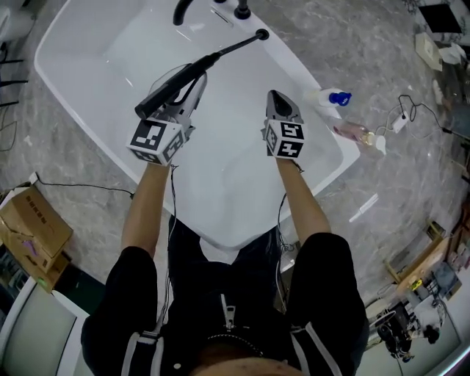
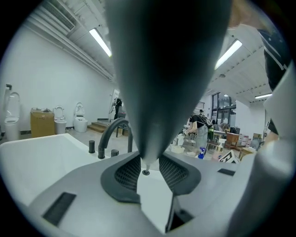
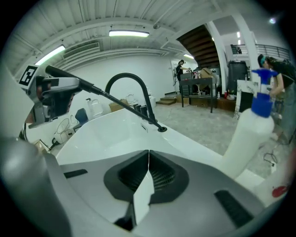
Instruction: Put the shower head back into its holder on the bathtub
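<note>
The black shower head slants over the white bathtub, thick end lower left. Its thin end reaches the round black holder on the tub's far rim. My left gripper is shut on the wand's middle. In the left gripper view the shower head fills the frame as a dark cone tapering down between the jaws of the left gripper. My right gripper hovers over the tub to its right, shut and empty. The right gripper view shows the right gripper, the shower head and the holder.
A curved black faucet and knobs stand on the far rim. A white spray bottle with a blue top and a pink bottle sit on the tub's right ledge. A cardboard box lies on the floor at left.
</note>
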